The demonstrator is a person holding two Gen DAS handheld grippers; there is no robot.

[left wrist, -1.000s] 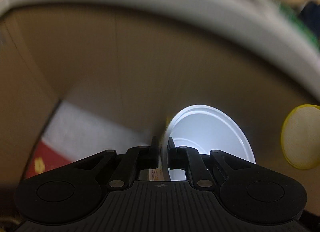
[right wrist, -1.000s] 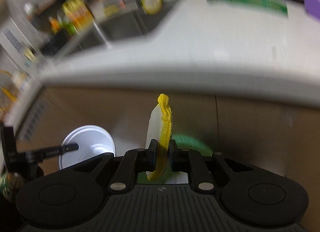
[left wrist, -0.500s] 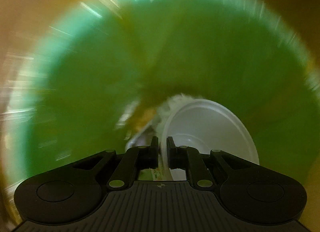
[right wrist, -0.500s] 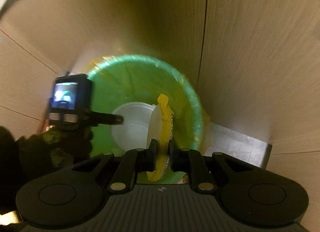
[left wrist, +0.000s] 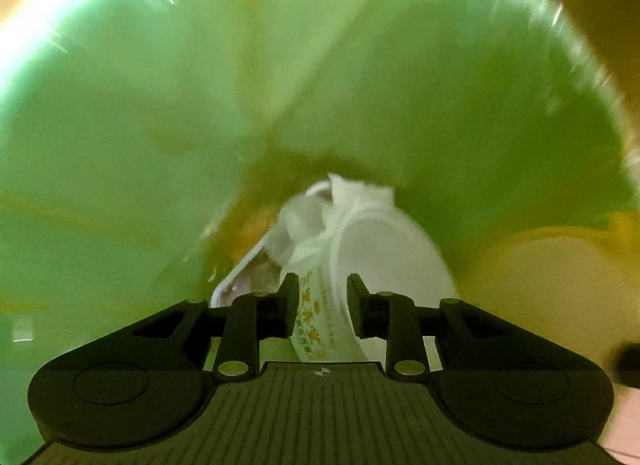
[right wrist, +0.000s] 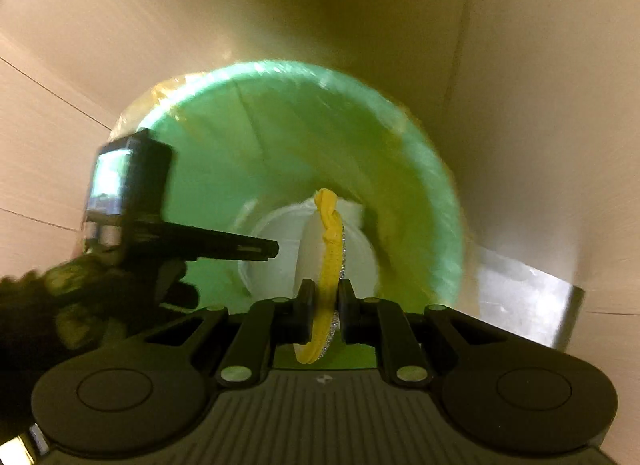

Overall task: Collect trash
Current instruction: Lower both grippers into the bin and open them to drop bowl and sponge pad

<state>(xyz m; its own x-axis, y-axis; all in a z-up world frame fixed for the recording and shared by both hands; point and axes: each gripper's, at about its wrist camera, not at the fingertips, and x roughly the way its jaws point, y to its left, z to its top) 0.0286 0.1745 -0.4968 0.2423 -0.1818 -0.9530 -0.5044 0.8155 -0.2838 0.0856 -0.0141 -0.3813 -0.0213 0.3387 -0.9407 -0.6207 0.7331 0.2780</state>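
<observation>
Cup: the white paper cup (left wrist: 384, 265) with a printed side lies in the mouth of the green bin bag (left wrist: 160, 145), its wall between the fingers of the left gripper (left wrist: 322, 301); blur hides whether it touches them.
Left gripper: its jaws have just been opening and now stand apart, pressing on nothing.
Lid: the yellow-rimmed lid (right wrist: 326, 265) stands on edge above the bag (right wrist: 280, 137).
Right gripper (right wrist: 325, 301): nearly closed, it pinches the lid.
Other trash: white crumpled pieces (left wrist: 312, 217) under the cup, too blurred to name.
Left hand: dark glove (right wrist: 92, 293), partly cut off.
Surround: wooden panels (right wrist: 540, 105).
</observation>
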